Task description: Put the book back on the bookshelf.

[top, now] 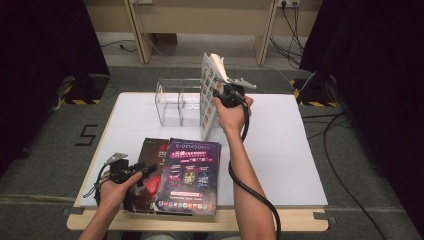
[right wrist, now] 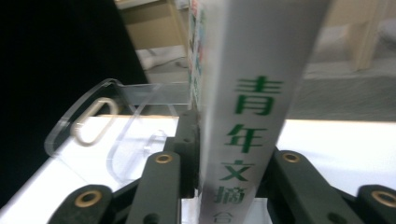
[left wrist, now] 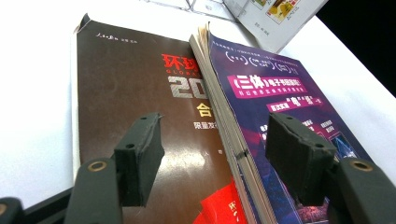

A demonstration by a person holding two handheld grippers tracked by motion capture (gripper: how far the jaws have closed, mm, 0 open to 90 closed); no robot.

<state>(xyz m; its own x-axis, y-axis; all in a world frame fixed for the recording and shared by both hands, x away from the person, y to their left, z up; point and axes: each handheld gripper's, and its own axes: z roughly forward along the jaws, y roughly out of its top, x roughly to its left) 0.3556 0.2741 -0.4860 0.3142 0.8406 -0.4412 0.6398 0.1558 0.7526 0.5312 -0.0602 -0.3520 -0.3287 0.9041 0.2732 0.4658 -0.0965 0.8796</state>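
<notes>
White tabletop point(top: 280, 150) on a pale wooden frame, grey carpet around, black curtains at both sides, wooden desk legs and cables at the back

Standing upright near the far middle of the table, just beside the clear acrylic rack point(top: 176, 106): a thick magazine point(top: 209, 95), spine toward the right gripper point(top: 223, 95) and clamped at that spine (green characters running down it in the right gripper view point(right wrist: 250, 126), black pads pressed on both sides)

Probably fairly light but floppy; glossy cover likely slick, pages fanning loose at the top, so best gripped at the bound spine, low enough to stop sagging, and kept vertical for sliding into a rack slot

Rack likely rigid and light, easily nudged across the smooth surface

Near the front edge, lying flat: a purple magazine point(top: 189, 175) overlapping a brown-covered one point(left wrist: 135, 93)

Left gripper point(top: 131, 172) resting over these two with jaws apart, nothing between them (pads hovering above the covers, contact hard to judge)
</notes>
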